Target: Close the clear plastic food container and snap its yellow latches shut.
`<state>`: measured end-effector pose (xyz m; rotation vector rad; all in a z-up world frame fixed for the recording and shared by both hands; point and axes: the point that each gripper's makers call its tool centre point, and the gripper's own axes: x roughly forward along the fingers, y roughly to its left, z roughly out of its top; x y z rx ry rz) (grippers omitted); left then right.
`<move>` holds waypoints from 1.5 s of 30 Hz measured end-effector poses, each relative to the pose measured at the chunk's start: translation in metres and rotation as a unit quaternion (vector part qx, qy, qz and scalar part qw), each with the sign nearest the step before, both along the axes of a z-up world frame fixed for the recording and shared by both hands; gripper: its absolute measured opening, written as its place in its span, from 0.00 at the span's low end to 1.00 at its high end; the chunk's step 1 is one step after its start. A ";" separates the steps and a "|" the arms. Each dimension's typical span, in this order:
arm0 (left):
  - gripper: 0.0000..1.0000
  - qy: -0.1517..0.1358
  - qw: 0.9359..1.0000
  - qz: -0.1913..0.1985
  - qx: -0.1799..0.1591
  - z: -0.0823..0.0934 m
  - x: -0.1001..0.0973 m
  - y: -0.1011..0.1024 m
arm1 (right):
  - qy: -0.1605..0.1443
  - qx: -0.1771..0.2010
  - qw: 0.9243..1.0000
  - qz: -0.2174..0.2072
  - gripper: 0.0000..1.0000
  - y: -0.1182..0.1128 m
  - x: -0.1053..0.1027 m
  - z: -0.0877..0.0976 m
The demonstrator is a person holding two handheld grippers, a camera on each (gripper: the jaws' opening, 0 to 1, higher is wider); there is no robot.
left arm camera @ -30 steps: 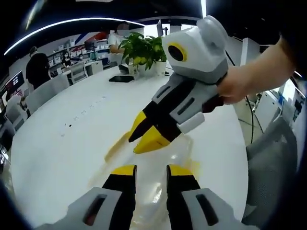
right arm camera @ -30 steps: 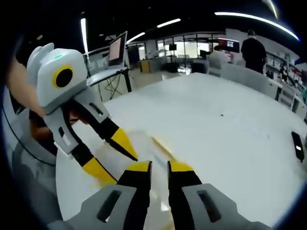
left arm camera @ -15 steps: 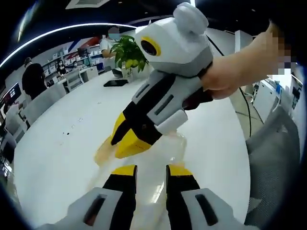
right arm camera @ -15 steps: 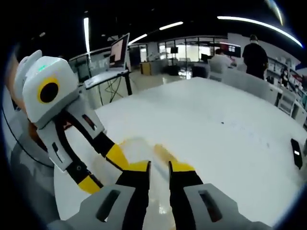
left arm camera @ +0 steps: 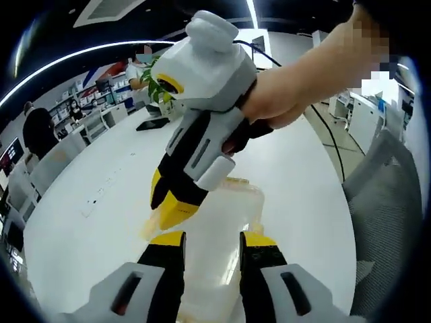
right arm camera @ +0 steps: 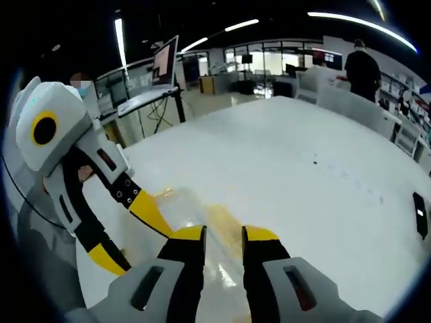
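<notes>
the right hand-held gripper [left arm camera: 176, 202] hides part of the container [left arm camera: 219, 232] and its yellow latch [left arm camera: 153, 225].

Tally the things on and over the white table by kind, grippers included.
Grippers: 2, left gripper and right gripper
Clear plastic containers: 1, the food container
Potted plants: 1, the plant
Dark flat devices: 1, the device
Total: 5

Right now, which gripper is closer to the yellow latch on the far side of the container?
Right. The right gripper sits down at that yellow latch, while the left gripper hovers over the clear container's near end.
</notes>
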<state>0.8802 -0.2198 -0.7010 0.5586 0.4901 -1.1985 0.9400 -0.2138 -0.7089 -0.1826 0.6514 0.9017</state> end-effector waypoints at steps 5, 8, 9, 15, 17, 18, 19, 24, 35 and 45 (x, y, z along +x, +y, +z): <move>0.29 -0.001 1.000 -0.008 0.005 0.001 0.002 0.003 | 0.012 -0.001 1.000 0.010 0.20 0.000 -0.001 0.000; 0.29 0.003 1.000 -0.013 -0.004 0.005 -0.001 0.002 | 0.013 -0.003 1.000 0.016 0.19 0.000 -0.001 0.000; 0.30 0.004 1.000 -0.020 -0.005 0.006 -0.003 0.000 | 0.013 -0.003 1.000 0.017 0.19 0.000 -0.001 0.000; 0.30 0.002 0.998 -0.069 0.006 0.007 -0.018 -0.006 | 0.016 -0.005 0.999 0.030 0.17 0.002 -0.004 0.000; 0.30 -0.017 0.994 -0.103 0.031 0.004 -0.024 -0.006 | 0.017 -0.007 0.999 0.035 0.17 0.002 -0.004 0.000; 0.30 -0.020 0.993 -0.114 0.039 0.003 -0.026 -0.006 | 0.019 -0.009 0.999 0.039 0.17 0.003 -0.005 0.000; 0.30 -0.024 0.991 -0.123 0.050 0.000 -0.027 -0.006 | 0.020 -0.009 0.999 0.041 0.17 0.003 -0.005 0.000; 0.30 -0.028 0.987 -0.142 0.077 -0.010 -0.029 -0.005 | 0.038 -0.005 0.997 0.070 0.19 0.006 -0.012 0.000; 0.29 -0.041 0.983 -0.152 0.095 -0.014 -0.027 -0.004 | 0.056 -0.019 0.992 0.108 0.22 0.004 -0.015 -0.001; 0.29 -0.067 0.977 -0.168 0.117 -0.015 -0.026 -0.004 | 0.082 -0.052 0.980 0.171 0.22 0.008 -0.017 -0.002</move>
